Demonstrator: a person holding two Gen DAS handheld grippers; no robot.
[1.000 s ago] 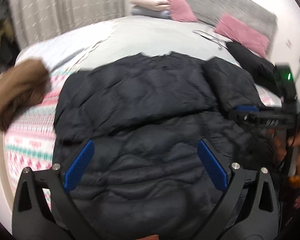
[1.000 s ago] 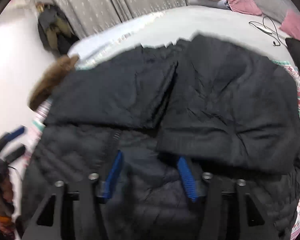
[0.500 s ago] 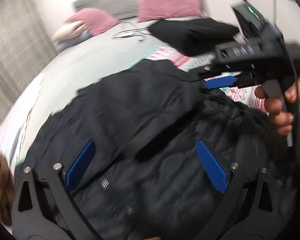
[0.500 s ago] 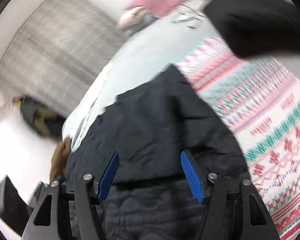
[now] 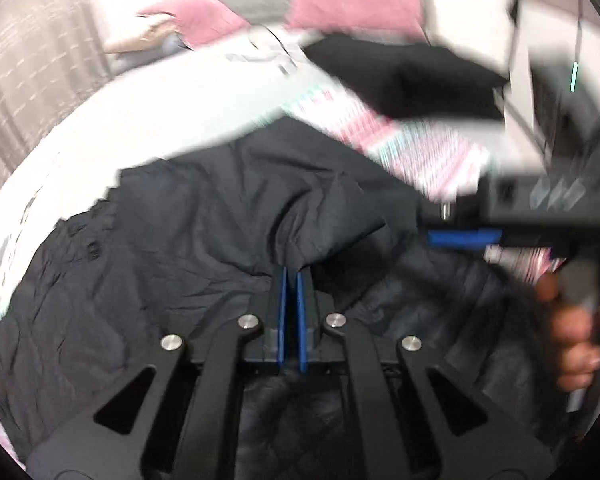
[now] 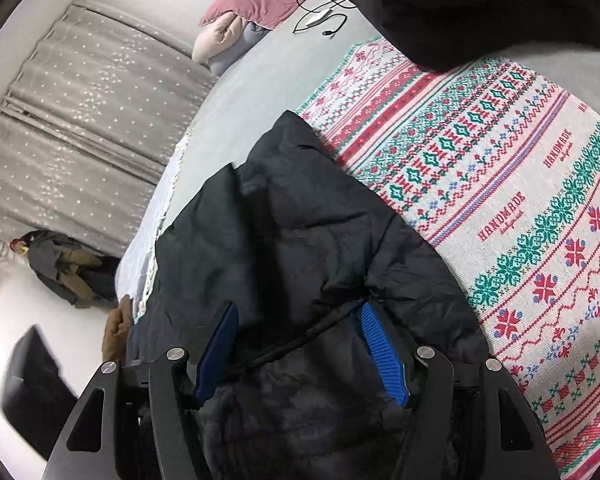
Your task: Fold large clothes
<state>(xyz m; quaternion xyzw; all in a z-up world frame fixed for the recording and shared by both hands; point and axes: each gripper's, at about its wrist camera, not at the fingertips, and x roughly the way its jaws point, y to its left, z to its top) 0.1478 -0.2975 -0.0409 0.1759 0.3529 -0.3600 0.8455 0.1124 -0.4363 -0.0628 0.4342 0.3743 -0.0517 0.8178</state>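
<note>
The black puffer jacket (image 5: 204, 232) lay spread on the bed (image 6: 500, 184), soft, bulky and probably slippery. The left gripper (image 5: 291, 280) had just been closing, fingers clamped on a fold (a thick edge grips best); the right gripper (image 6: 300, 344) stood apart over the jacket.

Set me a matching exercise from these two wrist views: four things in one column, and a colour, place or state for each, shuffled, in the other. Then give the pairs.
Things
1. left gripper
2. right gripper
3. patterned blanket
4. pink pillow

Descriptions
A. jaws apart, straddling the jacket's edge
B. red and green motifs, right of the dark jacket
C. at the far end of the bed
D. pads pinched together on a fold of jacket fabric

Pairs: 1-D, 2-A, 3-B, 4-C
</note>
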